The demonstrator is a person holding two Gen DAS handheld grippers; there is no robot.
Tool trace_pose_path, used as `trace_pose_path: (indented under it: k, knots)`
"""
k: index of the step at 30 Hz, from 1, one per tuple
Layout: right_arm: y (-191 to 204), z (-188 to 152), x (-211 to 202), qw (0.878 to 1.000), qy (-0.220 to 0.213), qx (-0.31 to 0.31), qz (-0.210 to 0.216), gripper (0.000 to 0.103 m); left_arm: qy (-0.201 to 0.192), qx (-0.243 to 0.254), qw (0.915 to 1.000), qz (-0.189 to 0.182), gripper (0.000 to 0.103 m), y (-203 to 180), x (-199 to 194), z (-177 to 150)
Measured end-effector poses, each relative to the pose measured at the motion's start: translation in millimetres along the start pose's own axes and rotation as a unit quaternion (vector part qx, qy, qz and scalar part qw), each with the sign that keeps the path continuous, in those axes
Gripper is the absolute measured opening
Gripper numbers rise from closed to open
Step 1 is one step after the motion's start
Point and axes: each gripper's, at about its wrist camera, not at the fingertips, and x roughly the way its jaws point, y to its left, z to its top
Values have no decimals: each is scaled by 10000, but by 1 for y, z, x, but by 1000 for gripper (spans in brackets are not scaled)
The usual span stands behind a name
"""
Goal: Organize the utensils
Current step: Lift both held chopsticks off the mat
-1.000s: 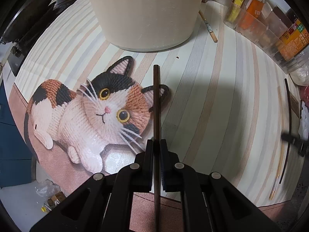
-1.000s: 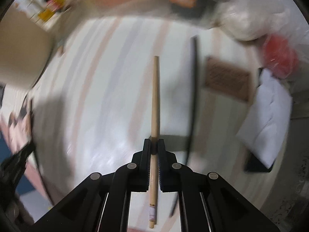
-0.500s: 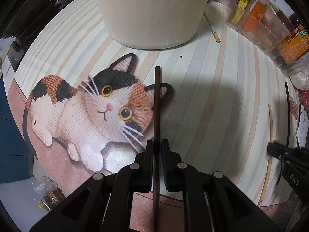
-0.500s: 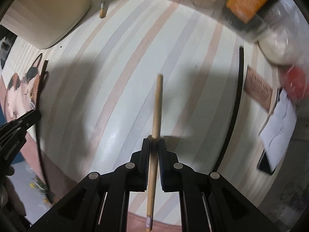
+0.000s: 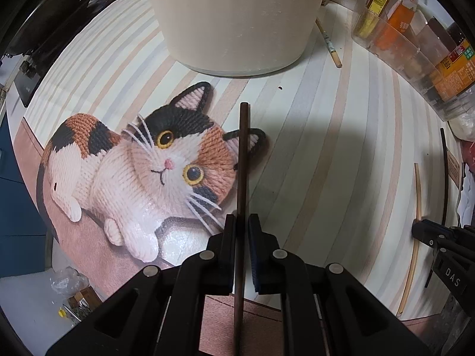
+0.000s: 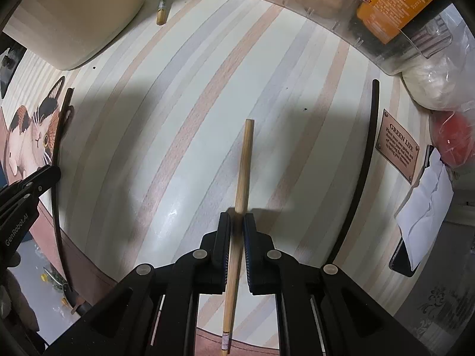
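Observation:
My left gripper [image 5: 241,222] is shut on a dark brown chopstick [image 5: 242,160], held above the cat-print mat [image 5: 142,163]; this chopstick also shows in the right wrist view [image 6: 61,136]. My right gripper [image 6: 236,219] is shut on a light bamboo chopstick [image 6: 243,163], held above the striped tabletop [image 6: 178,118]; it also shows at the right of the left wrist view [image 5: 418,195]. A cream round holder [image 5: 234,14] stands at the back. A black chopstick [image 6: 366,163] lies on the table at the right. Another bamboo chopstick [image 6: 162,3] lies beside the holder.
A clear plastic bin [image 5: 415,35] with packets stands at the back right. A white bag [image 6: 439,74], a red object [image 6: 454,142], a white paper [image 6: 427,198] and a brown label plate [image 6: 397,148] lie at the right edge.
The right gripper swung left with the bamboo chopstick, so the holder and cat mat came into its view. The left gripper with the dark chopstick rose slightly.

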Motion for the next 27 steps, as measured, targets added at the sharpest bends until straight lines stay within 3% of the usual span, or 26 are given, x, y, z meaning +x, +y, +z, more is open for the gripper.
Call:
trace_pose_path:
  k: [5,10,18,27]
  knots:
    - [-2,-9,-5,10000,-79,-33,-50,9,-58,170,9998,49,4,-7,0,6]
    - [-18,-18,-8,9988,-309,289,255,6,-254,274,9993,37,4,-14,-8,12]
    - [-40,-34,-56,9882,-1238,657,622,6,-860,219,9958,-206,4,-18,-64,14]
    - [-36,-46,-110,9726,-1975,797,930,6,-1489,317,9876,-381,4,-10,-118,12]
